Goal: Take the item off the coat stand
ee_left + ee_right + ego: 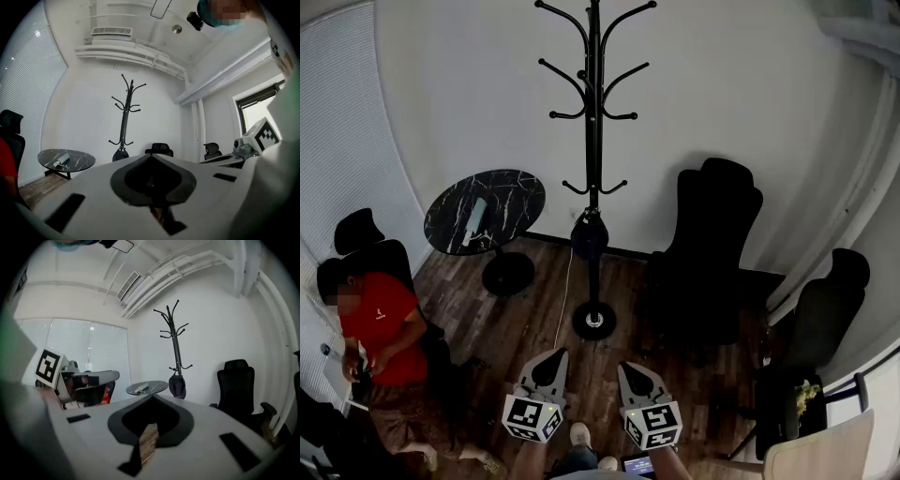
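Note:
A black coat stand [593, 141] rises by the white wall, its round base [593, 321] on the wood floor. A small dark bag [589, 236] hangs from one of its low hooks. The stand [124, 122] and bag [120, 154] show far off in the left gripper view, as do the stand [176, 343] and bag [177, 385] in the right gripper view. My left gripper [555, 354] and right gripper [630, 367] are held low in front of me, well short of the stand. Both are shut and empty, their tips pointing toward it.
A round black marble table [511, 192] with a pale object [475, 220] on it stands left of the stand. Black office chairs [712, 244] [825, 319] sit to the right. A person in a red shirt [380, 319] sits at the left. A thin cable [562, 291] runs across the floor.

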{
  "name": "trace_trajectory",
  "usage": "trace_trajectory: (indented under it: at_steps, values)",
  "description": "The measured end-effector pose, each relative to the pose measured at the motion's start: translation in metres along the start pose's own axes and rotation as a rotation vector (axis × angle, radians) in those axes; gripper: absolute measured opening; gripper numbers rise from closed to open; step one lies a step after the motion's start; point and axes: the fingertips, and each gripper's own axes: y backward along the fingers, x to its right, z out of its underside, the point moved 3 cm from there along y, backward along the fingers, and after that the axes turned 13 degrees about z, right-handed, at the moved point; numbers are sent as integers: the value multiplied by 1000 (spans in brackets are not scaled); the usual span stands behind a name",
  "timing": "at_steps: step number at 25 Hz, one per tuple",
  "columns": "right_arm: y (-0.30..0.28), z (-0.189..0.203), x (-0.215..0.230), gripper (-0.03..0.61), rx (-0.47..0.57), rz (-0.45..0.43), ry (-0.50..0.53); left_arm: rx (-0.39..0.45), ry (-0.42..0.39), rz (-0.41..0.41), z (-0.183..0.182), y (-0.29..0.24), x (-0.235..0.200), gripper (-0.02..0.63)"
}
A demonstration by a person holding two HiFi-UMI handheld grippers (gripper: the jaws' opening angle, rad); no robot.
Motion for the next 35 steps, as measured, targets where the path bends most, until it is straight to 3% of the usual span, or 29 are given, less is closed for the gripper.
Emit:
trace_trajectory:
  at_steps: [5,12,18,26,35]
  values:
    - [8,-2,-1,11,5,0,28,-1,28,-10,2,4,4,20]
    - [14,-2,-3,11,6,-39,72,16,7,16,-5,1,16,20]
    - [2,-3,5,11,20,-11,88,14,32,6,3,-5,2,20]
    - [-71,1,24,11,-8,18,71,-24,63,7,31,-51,-53,20]
    - [-208,-6,31,11,-82,26,94,-74,69,31,43,-135,-160,20]
